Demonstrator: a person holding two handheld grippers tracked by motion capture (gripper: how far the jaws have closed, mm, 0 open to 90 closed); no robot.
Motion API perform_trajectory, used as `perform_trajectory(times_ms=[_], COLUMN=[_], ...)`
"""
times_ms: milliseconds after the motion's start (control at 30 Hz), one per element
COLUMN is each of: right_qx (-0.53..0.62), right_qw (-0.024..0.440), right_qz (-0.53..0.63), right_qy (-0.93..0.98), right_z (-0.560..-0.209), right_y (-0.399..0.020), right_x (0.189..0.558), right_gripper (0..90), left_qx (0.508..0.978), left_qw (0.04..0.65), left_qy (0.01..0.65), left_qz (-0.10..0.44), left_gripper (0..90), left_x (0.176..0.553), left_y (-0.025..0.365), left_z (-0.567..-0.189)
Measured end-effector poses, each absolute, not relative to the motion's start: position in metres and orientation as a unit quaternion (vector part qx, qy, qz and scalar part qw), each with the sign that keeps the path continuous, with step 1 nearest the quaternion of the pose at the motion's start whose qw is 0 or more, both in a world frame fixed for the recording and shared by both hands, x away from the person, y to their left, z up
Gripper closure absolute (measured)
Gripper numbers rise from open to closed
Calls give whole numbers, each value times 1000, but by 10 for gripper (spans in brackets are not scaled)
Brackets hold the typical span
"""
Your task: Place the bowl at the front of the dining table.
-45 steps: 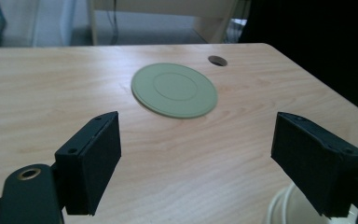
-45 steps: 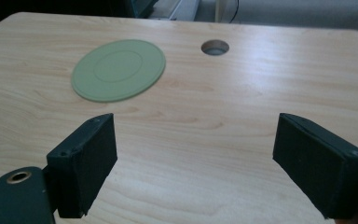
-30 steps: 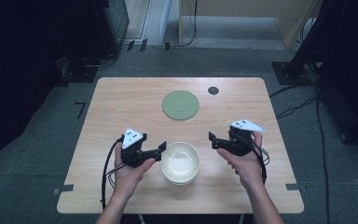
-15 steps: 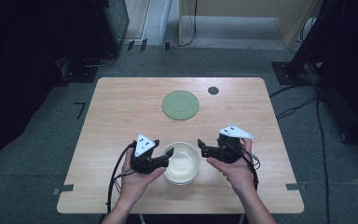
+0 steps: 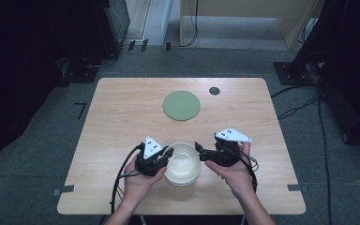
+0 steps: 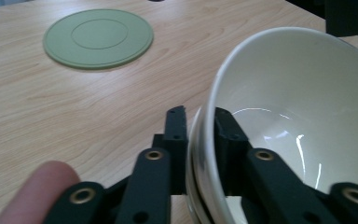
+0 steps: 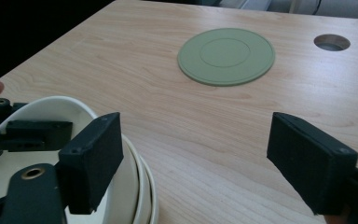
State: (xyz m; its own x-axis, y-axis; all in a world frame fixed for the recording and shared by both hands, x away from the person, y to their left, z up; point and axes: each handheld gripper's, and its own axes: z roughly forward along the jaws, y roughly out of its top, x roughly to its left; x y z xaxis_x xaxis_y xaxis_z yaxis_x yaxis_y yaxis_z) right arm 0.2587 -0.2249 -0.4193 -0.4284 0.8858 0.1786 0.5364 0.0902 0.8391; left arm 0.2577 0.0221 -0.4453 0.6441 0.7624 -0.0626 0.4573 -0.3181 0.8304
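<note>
White bowl (image 5: pixel 182 162) sits on table (image 5: pixel 122 122), well on the person's side of the green plate (image 5: pixel 181 105). Left gripper (image 6: pixel 200 140) clamps the bowl's rim (possibly stacked bowls). Right gripper (image 7: pixel 193 163) spread wide just beside the bowl, gripping nothing. Judgement: grasp half made; lift and move remain.
</note>
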Motion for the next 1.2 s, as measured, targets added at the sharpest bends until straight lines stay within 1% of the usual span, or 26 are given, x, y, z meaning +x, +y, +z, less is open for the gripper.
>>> perform_trajectory(times_ms=[133,233,267,400,467,567,600,667,700,733,833,867,900,933,1000,1033,1133,1167,1200], right_qx=[491,488,488,482,482,478,473,465,465,455,441,439,438,438,443,438,439,445,445], right_qw=[193,191,191,188,187,187,177,161,161,149,132,118,91,91,86,82,92,90,90], right_qz=[461,466,466,478,480,487,492,498,498,505,508,509,496,496,498,503,498,496,496], right_qy=[714,713,713,710,709,707,709,714,714,718,728,731,744,744,741,741,742,740,740], right_z=[-418,-419,-419,-418,-418,-417,-417,-416,-416,-416,-415,-415,-415,-415,-415,-415,-416,-419,-419], right_y=[-223,-223,-223,-225,-225,-227,-228,-229,-229,-229,-228,-227,-225,-225,-223,-221,-214,-208,-208], right_x=[257,257,257,257,257,256,256,255,255,255,253,254,254,254,252,252,249,249,249], right_gripper=[224,249,249,319,333,364,419,487,487,520,564,567,545,545,584,585,568,543,543], left_qx=[797,805,805,806,801,804,803,802,801,801,797,795,788,788,779,777,768,765,764], left_qw=[438,425,425,422,433,429,431,432,434,432,434,436,445,445,454,456,467,470,472], left_qy=[376,360,360,355,353,344,343,343,341,337,332,333,339,339,341,341,337,334,332], left_qz=[177,204,204,216,216,228,228,230,235,242,259,260,258,258,266,269,281,287,290], left_gripper=[806,823,828,830,832,839,839,839,839,839,839,839,840,840,840,840,839,839,839], left_x=[258,255,255,254,252,251,251,251,250,249,246,246,246,246,244,244,240,238,237], left_y=[23,19,19,18,18,17,18,18,18,17,15,16,19,19,21,22,24,25,25], left_z=[-445,-445,-445,-445,-443,-439,-440,-440,-440,-439,-438,-437,-435,-435,-432,-431,-426,-425,-424])
